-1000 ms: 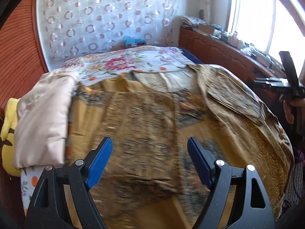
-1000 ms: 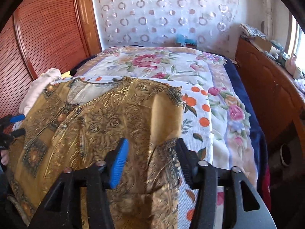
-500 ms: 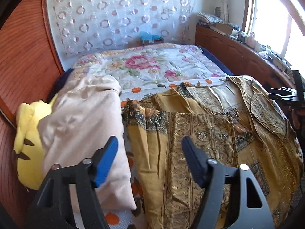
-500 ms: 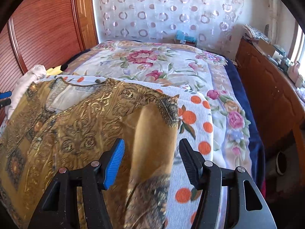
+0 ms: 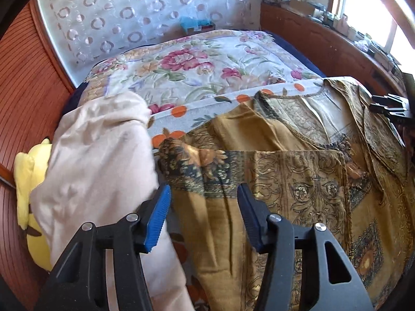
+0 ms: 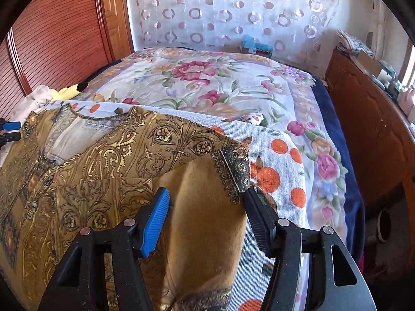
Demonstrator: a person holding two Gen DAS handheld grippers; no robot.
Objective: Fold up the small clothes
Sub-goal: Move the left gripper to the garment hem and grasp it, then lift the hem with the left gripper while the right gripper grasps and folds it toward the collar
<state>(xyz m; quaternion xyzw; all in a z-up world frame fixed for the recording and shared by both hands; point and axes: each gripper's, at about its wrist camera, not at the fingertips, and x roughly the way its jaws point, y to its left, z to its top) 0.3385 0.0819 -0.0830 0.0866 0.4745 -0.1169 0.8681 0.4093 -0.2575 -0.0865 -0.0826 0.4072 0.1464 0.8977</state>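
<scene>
A golden-brown patterned garment (image 5: 298,176) lies spread on the bed, neckline towards the far side. My left gripper (image 5: 203,189) hovers over its left sleeve (image 5: 207,207). The jaws are closing with the sleeve between them, and the pads are not pressing on it. My right gripper (image 6: 206,193) is shut on a raised hump of the right sleeve (image 6: 207,220), whose dark-trimmed cuff (image 6: 233,165) lies just ahead. Each gripper shows small in the other's view: the right gripper (image 5: 373,103) at the garment's right edge, the left gripper (image 6: 15,130) at its left edge.
A cream folded cloth pile (image 5: 98,160) and a yellow plush toy (image 5: 28,181) lie just left of the left gripper. Under the garment is a white orange-dotted cloth (image 6: 282,160) on the floral bedspread (image 5: 197,62). A wooden cabinet (image 6: 363,119) flanks the bed's right side.
The left gripper has swung from the garment's middle to its left sleeve beside the cream pile, and its jaws have narrowed. The right gripper has crept forward and lower, the sleeve staying between its jaws.
</scene>
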